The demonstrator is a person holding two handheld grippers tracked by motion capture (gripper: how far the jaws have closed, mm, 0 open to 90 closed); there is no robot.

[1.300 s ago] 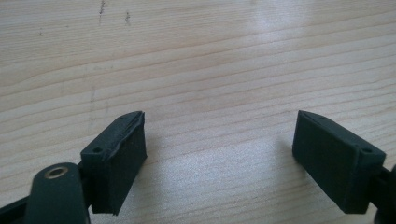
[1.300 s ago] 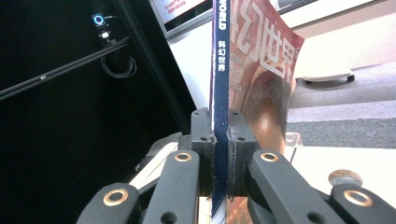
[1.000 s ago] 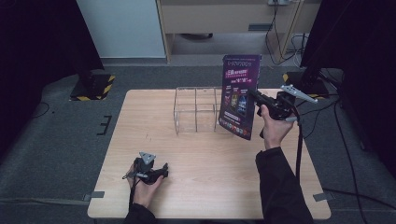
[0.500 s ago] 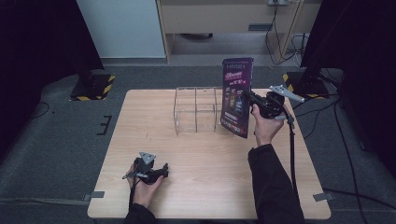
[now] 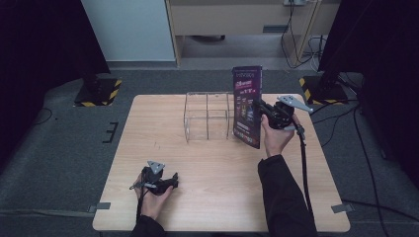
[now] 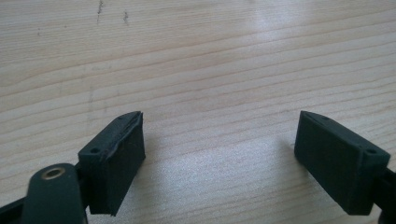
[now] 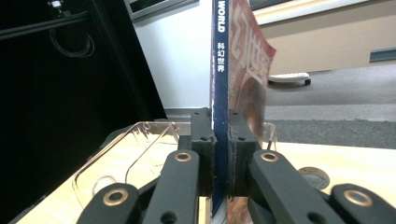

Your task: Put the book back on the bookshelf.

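Right now my right claw [image 5: 261, 111] is squeezed tight on a thin purple magazine with a dark blue spine [image 5: 248, 106]. In the right gripper view the two black pads [image 7: 201, 140] press on the spine from both sides, low down on the book. White letters run down that spine, and the pages fan out a bit to the right behind it.

From the high view, the magazine stands up tall, tipped just a little. It is at the right end of the clear wire-and-plastic rack [image 5: 208, 116] that sits in the far middle of the light wooden counter [image 5: 222, 197]. The bottom edge of the magazine is down by the counter, just beside the rack. I cannot tell if it is touching the rack or the wood. In the right gripper view the see-through walls of the rack show to the left of the magazine and just behind my claw.

My right hand [image 5: 274, 139] holds the tool from the near side, and its black cable hangs down along the sleeve.

My left claw [image 5: 170, 182] rests low near the front left part of the counter, well away from the rack and the magazine. In the left gripper view its two black pads [image 6: 116, 158] stand wide apart with bare wood between them. It has hold of nothing.
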